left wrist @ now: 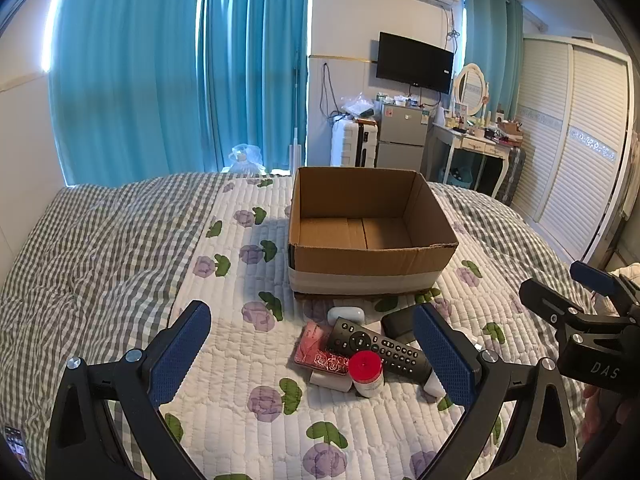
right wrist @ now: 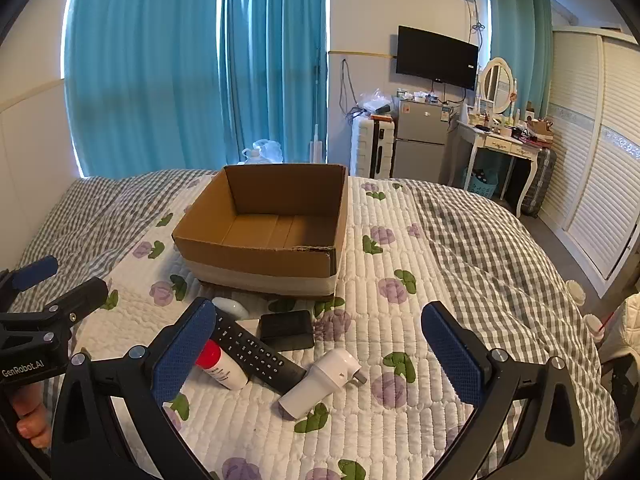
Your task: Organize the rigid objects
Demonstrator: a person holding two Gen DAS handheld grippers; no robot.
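An open, empty cardboard box (left wrist: 372, 256) (right wrist: 260, 260) sits on the bed. In front of it lies a small pile: a black remote (left wrist: 376, 346) (right wrist: 256, 354), a white bottle with a red cap (left wrist: 366, 372) (right wrist: 220, 366), a pink patterned case (left wrist: 316, 350), a white earbud case (left wrist: 346, 314) (right wrist: 231, 307), a black box (left wrist: 400, 324) (right wrist: 286, 330) and a white charger plug (right wrist: 320, 380). My left gripper (left wrist: 316, 360) is open above the pile. My right gripper (right wrist: 320, 360) is open over the plug and remote.
The quilted floral bedspread (left wrist: 240, 400) and a checked duvet (left wrist: 88, 248) cover the bed. Blue curtains (left wrist: 180, 72), a small fridge (left wrist: 402, 136), a dressing table (left wrist: 476, 144) and a wardrobe (left wrist: 580, 152) stand beyond the bed.
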